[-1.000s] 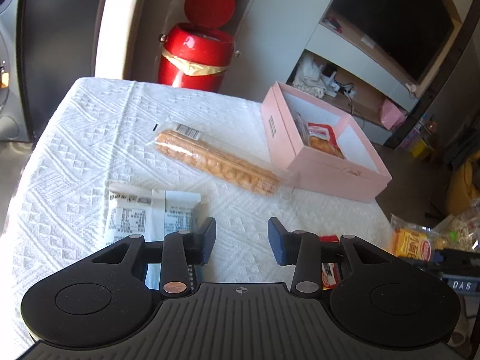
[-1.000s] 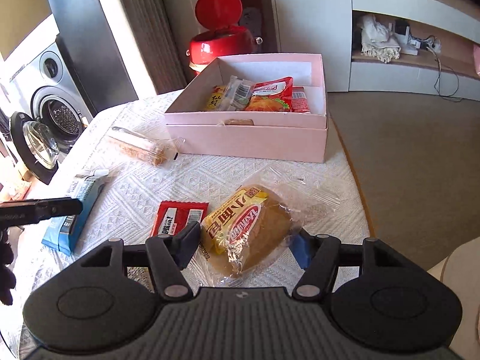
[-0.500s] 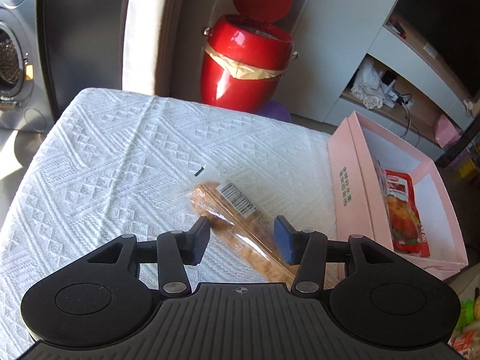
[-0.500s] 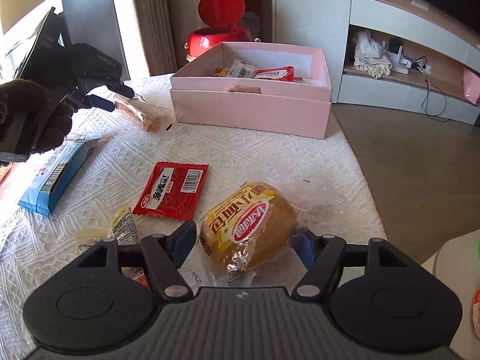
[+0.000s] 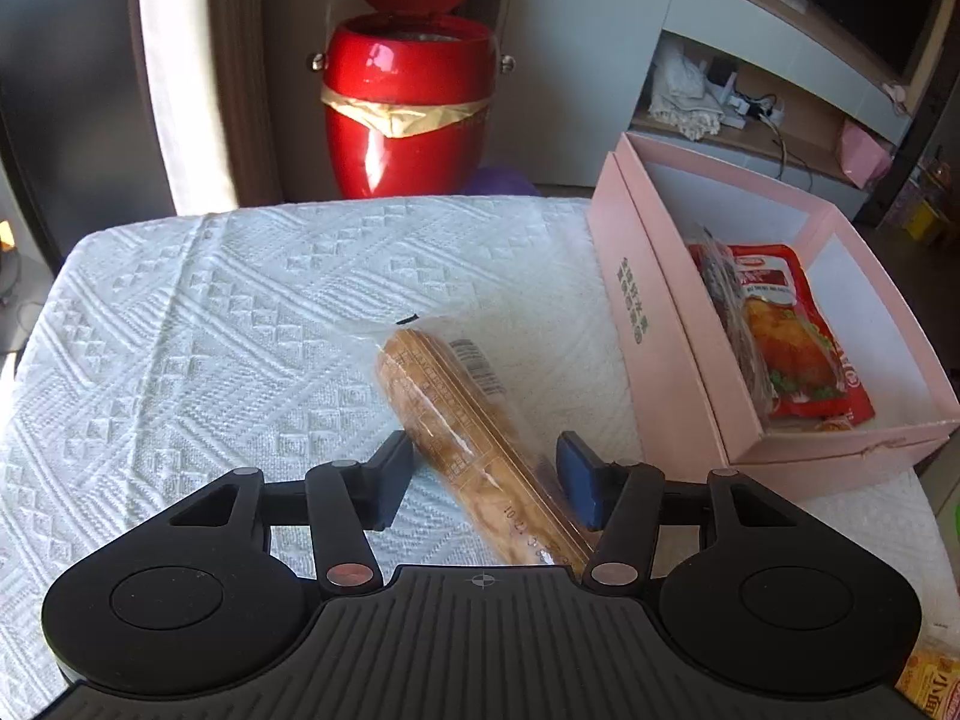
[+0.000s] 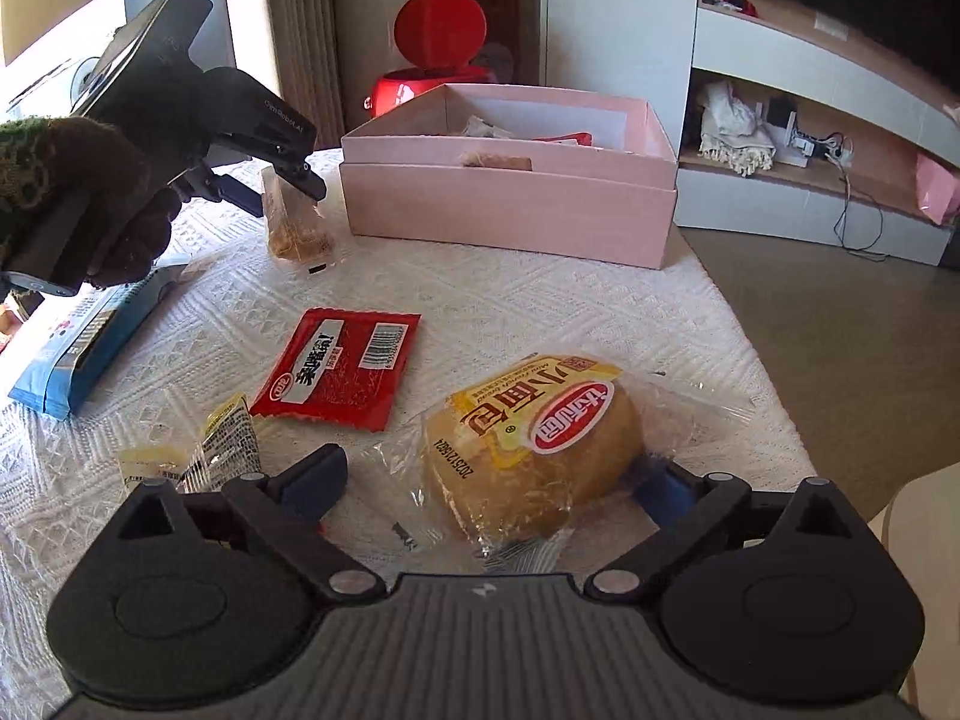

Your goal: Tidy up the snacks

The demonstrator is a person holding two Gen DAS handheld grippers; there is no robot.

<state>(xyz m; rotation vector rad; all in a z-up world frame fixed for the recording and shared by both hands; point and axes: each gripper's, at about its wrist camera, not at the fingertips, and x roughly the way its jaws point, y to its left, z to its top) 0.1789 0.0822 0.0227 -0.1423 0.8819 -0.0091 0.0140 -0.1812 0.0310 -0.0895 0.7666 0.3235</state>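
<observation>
A long clear pack of biscuit sticks (image 5: 456,414) lies slantwise on the white cloth. My left gripper (image 5: 486,480) straddles its near end, jaws opening, pads not pressing it. The right wrist view shows the same left gripper (image 6: 270,186) in a gloved hand (image 6: 78,198), over that pack (image 6: 297,222). A round bun in a yellow and red wrapper (image 6: 534,450) sits between the fingers of my right gripper (image 6: 489,483), whose jaws are opening wide. The open pink box (image 5: 660,330) holds a red packet (image 5: 786,336) and other snacks.
A red sachet (image 6: 339,369), a blue pack (image 6: 78,348) and a small yellow sachet (image 6: 222,444) lie on the cloth left of the bun. The pink box (image 6: 510,210) stands at the far side. A red bin (image 5: 408,108) stands beyond the table edge.
The left gripper travelled across the table to the long pack and spread its jaws around it. The right gripper sank toward the bun and its jaws widened.
</observation>
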